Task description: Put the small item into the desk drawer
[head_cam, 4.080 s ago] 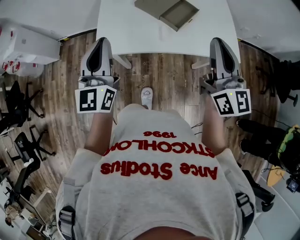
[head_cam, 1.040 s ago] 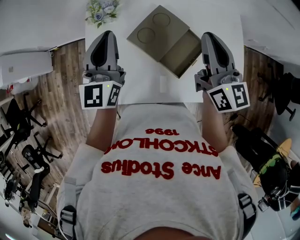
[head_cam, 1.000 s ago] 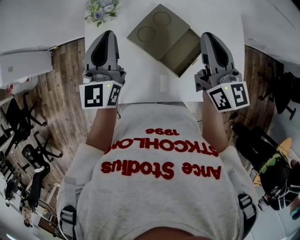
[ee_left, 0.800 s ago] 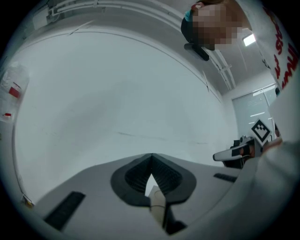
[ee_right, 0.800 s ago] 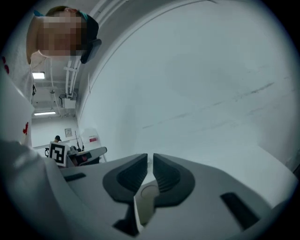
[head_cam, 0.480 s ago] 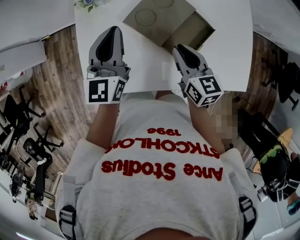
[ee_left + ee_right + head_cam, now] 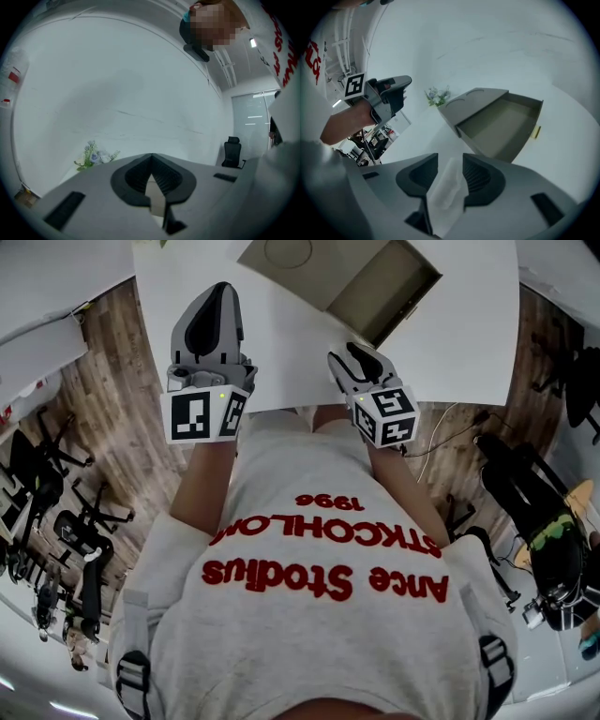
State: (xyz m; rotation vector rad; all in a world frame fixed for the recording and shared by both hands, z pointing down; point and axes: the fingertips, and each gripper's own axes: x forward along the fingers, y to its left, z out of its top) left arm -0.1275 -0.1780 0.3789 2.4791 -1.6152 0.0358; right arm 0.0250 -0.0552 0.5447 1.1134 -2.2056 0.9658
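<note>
The small item, a flat white packet (image 7: 446, 190), lies on the white desk (image 7: 281, 343) near its front edge. My right gripper (image 7: 450, 161) hangs low over it, and its jaws are opening. The packet sits in the gap between them, and the pads do not press on it. In the head view the right gripper (image 7: 345, 354) hides the packet. The olive-grey desk drawer (image 7: 501, 126) stands pulled open just beyond, also seen in the head view (image 7: 389, 287). My left gripper (image 7: 216, 294) is held over the desk's left part, jaws shut and nothing in them (image 7: 151, 159).
A small bunch of flowers (image 7: 437, 96) stands at the desk's far left corner. A little yellow thing (image 7: 537, 132) lies on the desk beside the drawer. Office chairs (image 7: 56, 521) stand on the wooden floor to the left, and cables and dark gear (image 7: 525, 502) lie to the right.
My right gripper has swung left and down towards the desk's front edge, over the white packet, and its jaws have parted. The left gripper has hardly moved. The head camera has moved closer over the desk.
</note>
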